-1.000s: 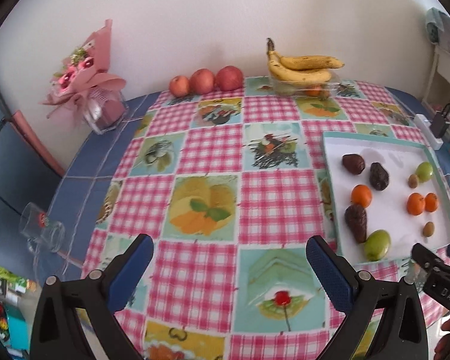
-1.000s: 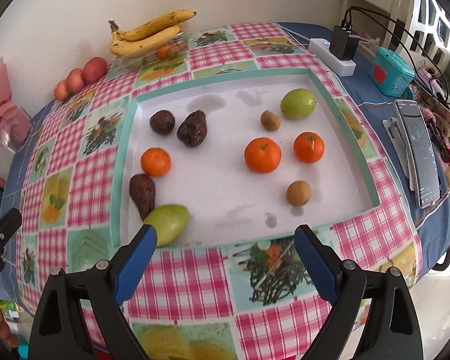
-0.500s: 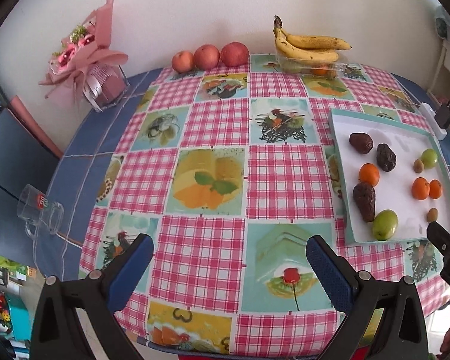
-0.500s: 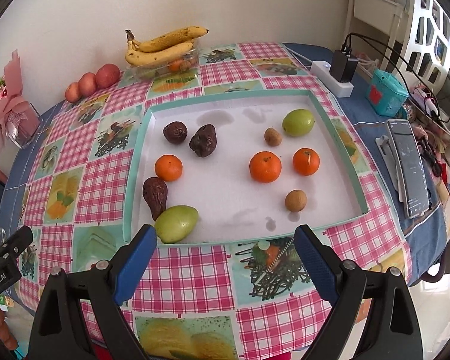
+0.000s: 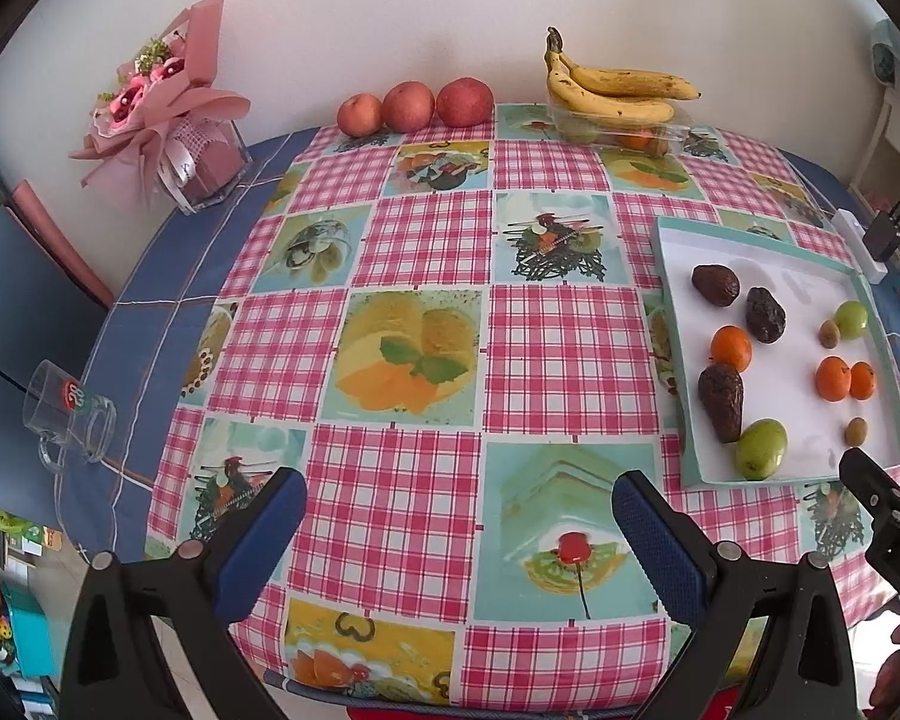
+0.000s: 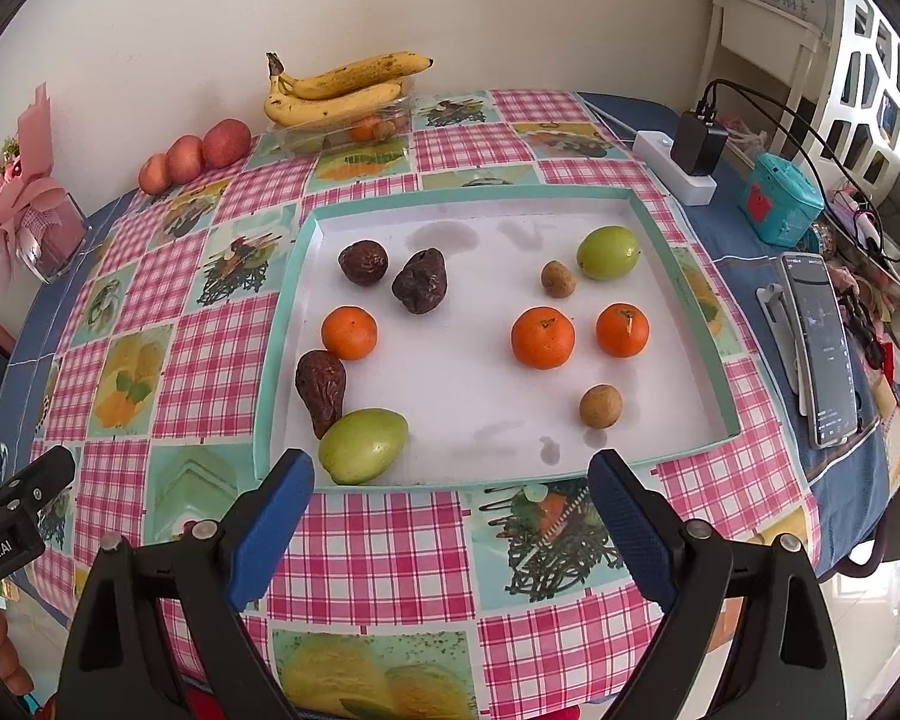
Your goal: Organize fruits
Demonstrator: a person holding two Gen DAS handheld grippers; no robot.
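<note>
Both the left gripper (image 5: 459,531) and right gripper (image 6: 450,507) hang spread, empty. Fruits sit loose in the tray (image 6: 288,324); that green mango (image 6: 363,445) by the rim could roll if nudged.

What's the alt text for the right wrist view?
A shallow white tray with a teal rim sits on a pink checked tablecloth, holding three oranges, two green fruits, three dark wrinkled fruits and two small brown ones, all apart or nearly so. The open right gripper hovers empty at the tray's near edge. Bananas lie by the wall.
</note>
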